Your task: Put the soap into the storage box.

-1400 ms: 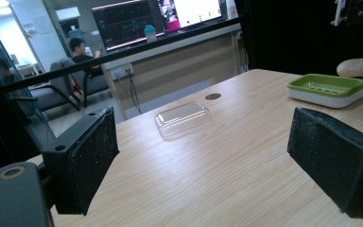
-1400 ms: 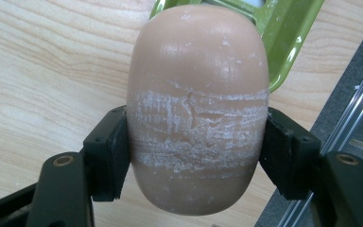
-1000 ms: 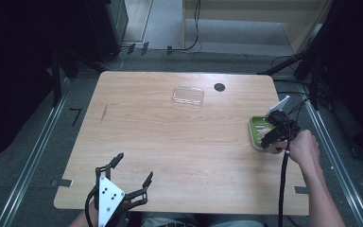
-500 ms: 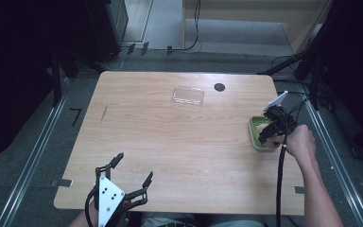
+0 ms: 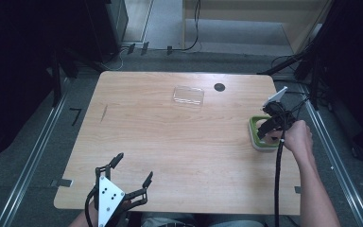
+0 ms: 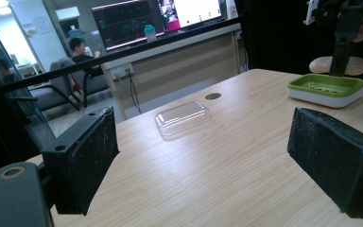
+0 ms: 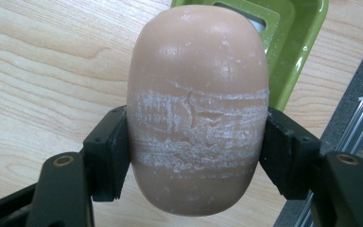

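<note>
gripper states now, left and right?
Left gripper: open, nothing between its jaws, low over the table.
Right gripper: shut on the soap bar, held above the green soap dish.

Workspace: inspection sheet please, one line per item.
Surface: wooden table, bare wood, round hole near the far edge.
Job's things: tan soap bar clamped in the right gripper above the green soap dish at the table's right edge.
Clutter: clear plastic lid lying flat mid-far.
Grippers: right shut on the soap; left gripper jaws open, at the near edge.
Cables: black cable trails from the right gripper.
Surroundings: monitors and seated people beyond the table, in the left gripper view.
</note>
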A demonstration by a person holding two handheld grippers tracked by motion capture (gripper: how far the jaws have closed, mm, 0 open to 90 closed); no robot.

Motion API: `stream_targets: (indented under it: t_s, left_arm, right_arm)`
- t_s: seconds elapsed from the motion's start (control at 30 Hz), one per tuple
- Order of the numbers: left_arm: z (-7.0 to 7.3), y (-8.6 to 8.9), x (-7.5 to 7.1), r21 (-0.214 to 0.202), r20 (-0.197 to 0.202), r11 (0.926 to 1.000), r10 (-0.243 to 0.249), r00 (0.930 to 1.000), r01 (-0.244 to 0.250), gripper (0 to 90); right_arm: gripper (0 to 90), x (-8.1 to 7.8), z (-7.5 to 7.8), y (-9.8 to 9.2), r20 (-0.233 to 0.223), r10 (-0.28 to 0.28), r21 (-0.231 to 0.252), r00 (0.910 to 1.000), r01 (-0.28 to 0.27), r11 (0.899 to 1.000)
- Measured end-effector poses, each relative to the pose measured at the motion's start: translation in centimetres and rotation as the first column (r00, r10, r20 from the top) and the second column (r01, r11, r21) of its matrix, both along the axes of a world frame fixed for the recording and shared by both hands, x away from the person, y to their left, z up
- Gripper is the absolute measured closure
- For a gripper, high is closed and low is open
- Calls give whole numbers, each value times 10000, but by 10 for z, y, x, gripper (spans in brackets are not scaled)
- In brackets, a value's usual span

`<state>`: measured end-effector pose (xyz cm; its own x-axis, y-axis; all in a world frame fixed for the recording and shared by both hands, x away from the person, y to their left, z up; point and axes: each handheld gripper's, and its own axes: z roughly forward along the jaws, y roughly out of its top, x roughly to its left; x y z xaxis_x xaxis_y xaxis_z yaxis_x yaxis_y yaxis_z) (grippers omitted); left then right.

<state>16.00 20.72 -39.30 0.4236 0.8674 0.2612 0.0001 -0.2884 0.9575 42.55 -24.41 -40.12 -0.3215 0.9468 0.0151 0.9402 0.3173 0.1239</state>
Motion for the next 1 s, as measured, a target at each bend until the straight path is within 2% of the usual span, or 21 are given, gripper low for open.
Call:
stream_targets:
  t_s: [0.7, 0.87, 1.0]
  left_arm:
    - [0, 0, 0, -27, -4, 10000, 15, 10000, -15, 99]
    - [0, 1, 0, -37, 3, 10000, 5, 10000, -5, 100]
    - [0, 1, 0, -19, 2, 10000, 0, 10000, 0, 99]
  right_arm:
    - [336, 18, -1, 0, 78, -188, 149, 9998, 187, 9997]
    - [336, 21, -4, -1, 77, -381, 30, 9992, 381, 9993]
    - [336, 25, -7, -6, 62, -516, 136, 9987, 515, 9986]
